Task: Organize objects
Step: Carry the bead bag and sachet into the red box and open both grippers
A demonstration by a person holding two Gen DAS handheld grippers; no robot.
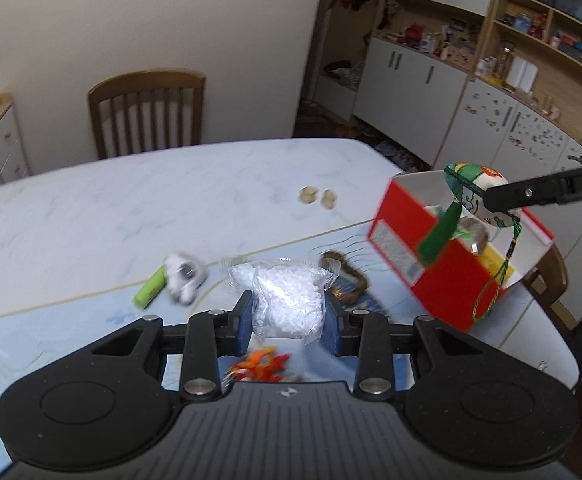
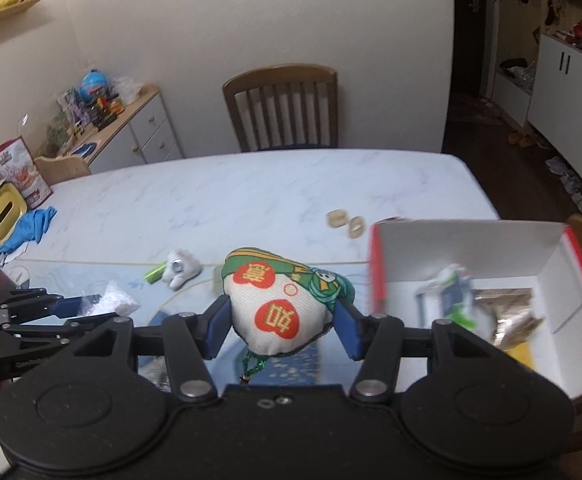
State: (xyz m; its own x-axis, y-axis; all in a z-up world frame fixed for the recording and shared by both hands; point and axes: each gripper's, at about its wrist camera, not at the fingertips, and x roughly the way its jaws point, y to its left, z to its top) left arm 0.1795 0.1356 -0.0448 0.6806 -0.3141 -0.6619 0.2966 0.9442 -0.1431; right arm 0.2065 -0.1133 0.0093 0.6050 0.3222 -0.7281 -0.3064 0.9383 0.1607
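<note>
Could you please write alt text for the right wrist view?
The right gripper holds a white and green embroidered pouch above the table, beside an open red box. The left gripper holds a bag of white beads.

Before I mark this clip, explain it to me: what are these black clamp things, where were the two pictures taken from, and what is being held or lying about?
There is no robot. A person holds a two-finger clamp tool in each hand, and each tool carries a wide-angle camera looking along its fingers; the black shape at the bottom is the tool itself.

In the left tool's picture, the left gripper is clamped on a clear bag of white pellets.

In the right tool's picture, the right gripper is clamped on a stuffed fabric charm with a green tassel.

On the marble-patterned table lie a green lighter, a small white plush toy and two beige rings. An open red box, white inside, already holds a few packets.
</note>
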